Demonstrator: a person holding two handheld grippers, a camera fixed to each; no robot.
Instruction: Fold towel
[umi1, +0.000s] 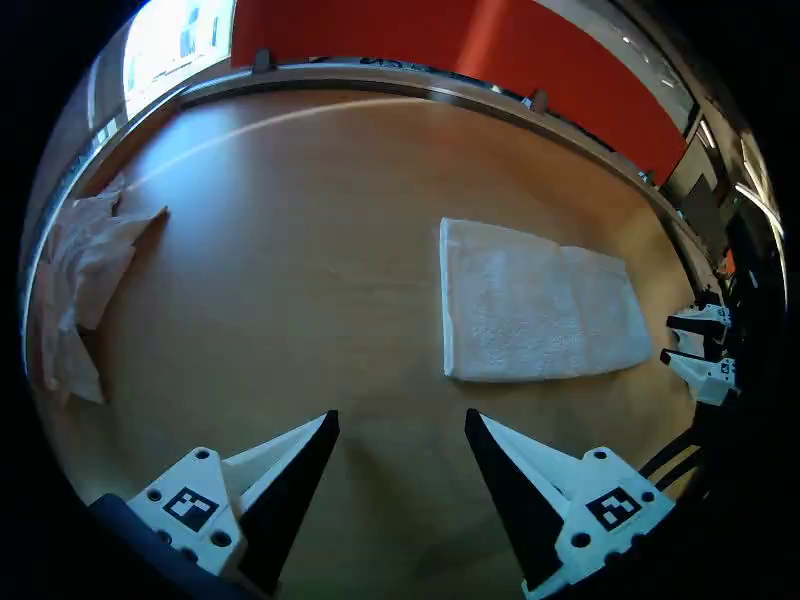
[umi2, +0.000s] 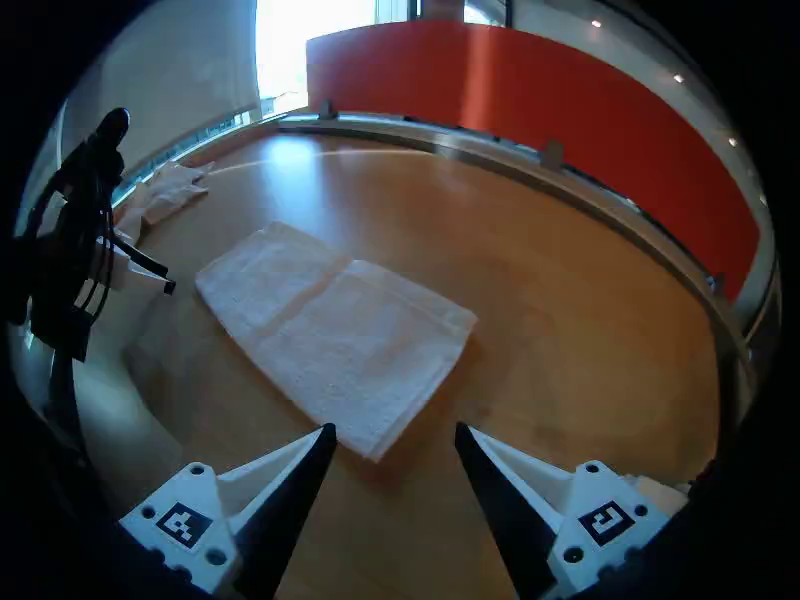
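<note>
Two lots of cloth lie on the pale wooden table: a crumpled white heap at its far left edge, and a folded white terry towel flat, right of centre. The left gripper hangs spread wide and empty, short of it. The right gripper gapes too, at the towel's near corner.

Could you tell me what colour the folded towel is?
White; the folded towel shows best in the right gripper view.

Wood table, light-brown top. On it: white towel, folded flat into a rectangle, approx mid-table; crumpled white cloths heaped at one side edge, well apart from towel.
</note>
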